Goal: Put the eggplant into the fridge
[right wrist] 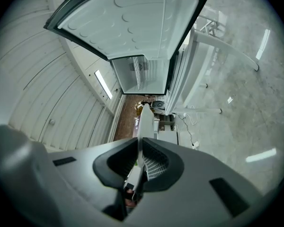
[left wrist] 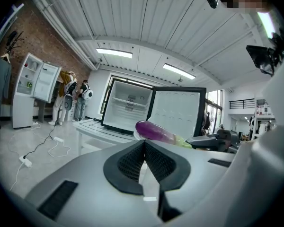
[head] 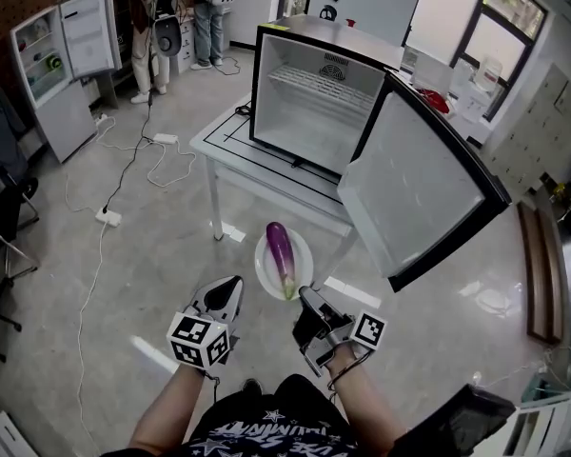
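A purple eggplant (head: 280, 253) with a green stem end lies on a small white plate (head: 265, 272) held in the air above the floor. My right gripper (head: 307, 305) is shut on the plate's near rim; in the right gripper view the plate (right wrist: 145, 119) shows edge-on between the jaws. To the plate's left, my left gripper (head: 228, 291) is shut and holds nothing. Its view shows the eggplant (left wrist: 156, 132) just beyond its tips (left wrist: 144, 144). Ahead, the small black fridge (head: 309, 98) stands open on a white table (head: 230, 150), its door (head: 414, 193) swung out to the right.
A tall white fridge (head: 62, 60) stands open at the far left, with people (head: 162, 17) behind it. Cables and a power strip (head: 108, 217) lie on the floor left of the table. A dark chair (head: 0, 217) is at the left edge, a wooden bench (head: 542, 274) at the right.
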Action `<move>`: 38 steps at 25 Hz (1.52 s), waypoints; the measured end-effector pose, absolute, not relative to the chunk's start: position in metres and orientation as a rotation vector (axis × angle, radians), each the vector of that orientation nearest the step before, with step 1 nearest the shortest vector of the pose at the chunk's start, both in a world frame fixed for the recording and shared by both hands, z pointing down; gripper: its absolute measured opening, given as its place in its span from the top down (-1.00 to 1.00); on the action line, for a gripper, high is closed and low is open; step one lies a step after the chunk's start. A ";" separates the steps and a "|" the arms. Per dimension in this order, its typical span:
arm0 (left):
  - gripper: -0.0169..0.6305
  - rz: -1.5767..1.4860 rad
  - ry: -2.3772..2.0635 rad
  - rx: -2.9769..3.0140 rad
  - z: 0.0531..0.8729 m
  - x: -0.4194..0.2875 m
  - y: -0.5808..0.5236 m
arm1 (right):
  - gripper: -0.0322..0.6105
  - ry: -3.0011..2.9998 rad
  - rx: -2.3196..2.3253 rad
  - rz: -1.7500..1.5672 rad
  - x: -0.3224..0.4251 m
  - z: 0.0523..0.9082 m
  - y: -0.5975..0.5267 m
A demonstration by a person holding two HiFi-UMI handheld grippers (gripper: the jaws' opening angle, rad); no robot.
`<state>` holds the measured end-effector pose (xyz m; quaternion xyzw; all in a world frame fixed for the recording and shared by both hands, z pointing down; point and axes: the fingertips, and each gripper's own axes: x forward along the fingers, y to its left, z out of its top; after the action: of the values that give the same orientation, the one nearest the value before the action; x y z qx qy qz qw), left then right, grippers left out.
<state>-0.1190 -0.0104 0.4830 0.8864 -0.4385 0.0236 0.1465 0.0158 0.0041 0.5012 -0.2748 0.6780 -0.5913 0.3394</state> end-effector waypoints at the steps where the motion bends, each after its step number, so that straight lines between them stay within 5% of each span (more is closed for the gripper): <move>1: 0.92 0.065 -1.263 2.547 0.484 -0.120 -0.010 | 0.83 1.763 -0.718 -1.543 0.015 0.503 0.004; 38: 0.92 0.144 -1.315 2.505 0.491 -0.106 -0.213 | 0.82 1.725 -0.656 -1.613 0.030 0.517 -0.219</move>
<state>-0.1056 -0.2131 0.4909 0.8738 -0.4587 0.0504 0.1536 0.0301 -0.2195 0.5169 -0.2518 0.6624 -0.6191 0.3384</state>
